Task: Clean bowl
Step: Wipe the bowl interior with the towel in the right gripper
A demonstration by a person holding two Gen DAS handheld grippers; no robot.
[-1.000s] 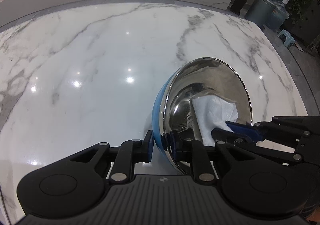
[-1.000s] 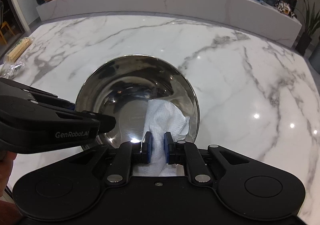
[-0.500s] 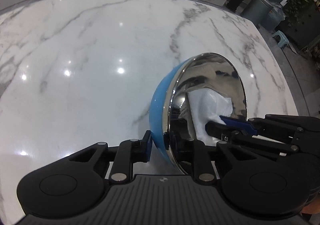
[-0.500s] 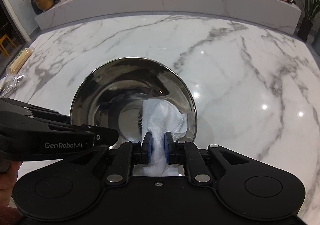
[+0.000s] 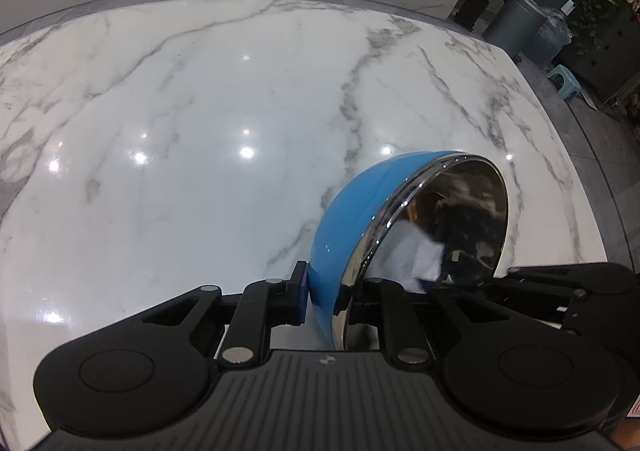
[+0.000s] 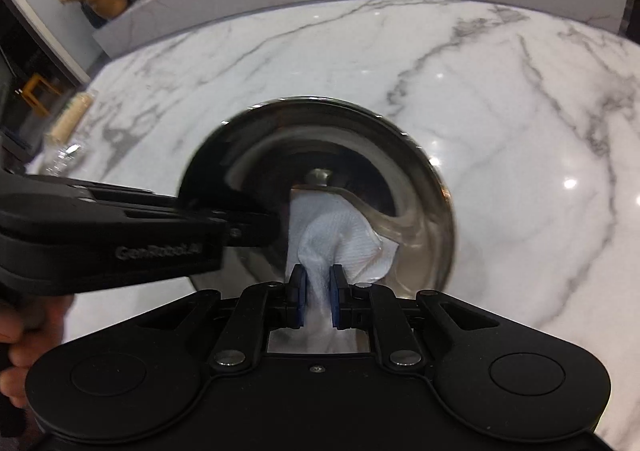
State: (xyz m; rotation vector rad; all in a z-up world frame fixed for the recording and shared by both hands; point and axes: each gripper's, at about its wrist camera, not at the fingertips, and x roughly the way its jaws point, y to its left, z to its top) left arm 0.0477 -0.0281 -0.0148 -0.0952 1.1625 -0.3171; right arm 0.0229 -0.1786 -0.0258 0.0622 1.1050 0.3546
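1. Left gripper [image 5: 326, 297] is clamped on the near rim of the bowl [image 5: 344, 219], one finger on the blue outside, one inside.
2. The bowl is held tilted above the marble table [image 5: 200, 111], its steel inside facing right.
3. Right gripper [image 6: 318, 301] pinches a white paper towel [image 6: 336, 235], which is pressed against the bowl's inner wall.

Bowl [image 5: 344, 227] tilted over table [image 5: 200, 131]; paper towel [image 6: 340, 235] inside bowl.
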